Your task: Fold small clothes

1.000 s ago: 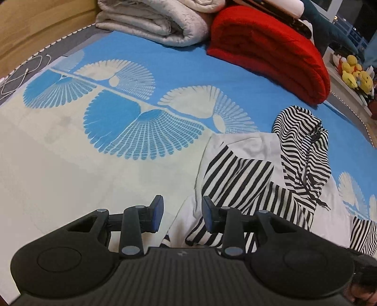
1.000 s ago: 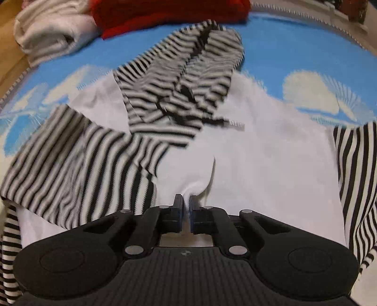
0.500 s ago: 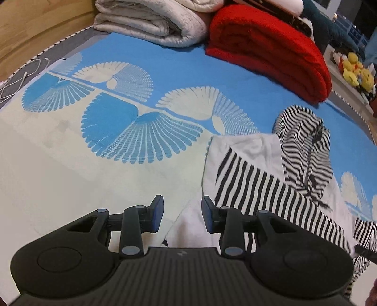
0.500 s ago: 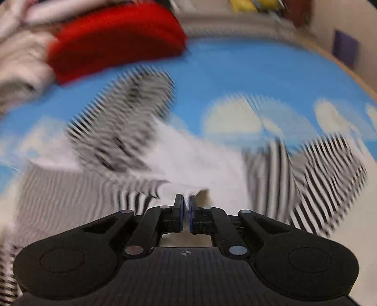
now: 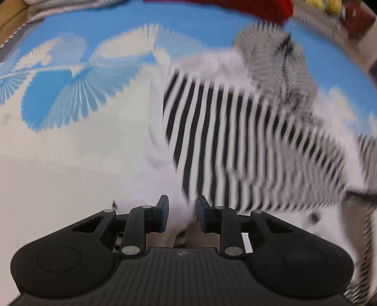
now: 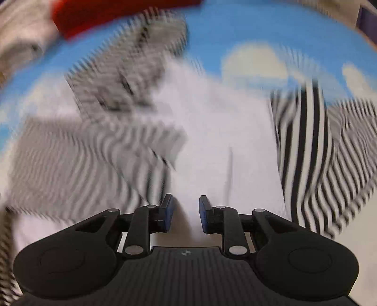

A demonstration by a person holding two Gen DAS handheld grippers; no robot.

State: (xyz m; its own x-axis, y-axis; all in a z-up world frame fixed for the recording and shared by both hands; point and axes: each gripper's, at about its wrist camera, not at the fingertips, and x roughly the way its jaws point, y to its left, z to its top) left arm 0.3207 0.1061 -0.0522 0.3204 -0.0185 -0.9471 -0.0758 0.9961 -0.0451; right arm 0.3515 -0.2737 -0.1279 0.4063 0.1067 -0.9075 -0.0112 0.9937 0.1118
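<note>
A small white hoodie [image 6: 216, 131] with black-and-white striped sleeves and hood lies on the blue patterned bedspread. Both views are motion-blurred. In the left wrist view the left striped sleeve [image 5: 212, 131] lies folded across the white body, with the hood [image 5: 275, 61] beyond it. My left gripper [image 5: 181, 211] is open, with white cloth from the hoodie's hem between its fingers. My right gripper [image 6: 185, 211] is open just above the white hem, holding nothing. The right sleeve [image 6: 311, 155] lies to the right, the hood [image 6: 132, 68] at upper left.
A red folded blanket [image 6: 99, 14] and a grey-white folded blanket [image 5: 70, 7] lie at the far edge of the bed. The blue and cream bedspread [image 5: 59, 117] stretches to the left. Yellow toys [image 5: 329, 4] sit at the top right.
My right gripper has opened and let go of the white hem it pinched. My left gripper has moved right, onto the hoodie's lower edge. The left sleeve now lies flatter across the body.
</note>
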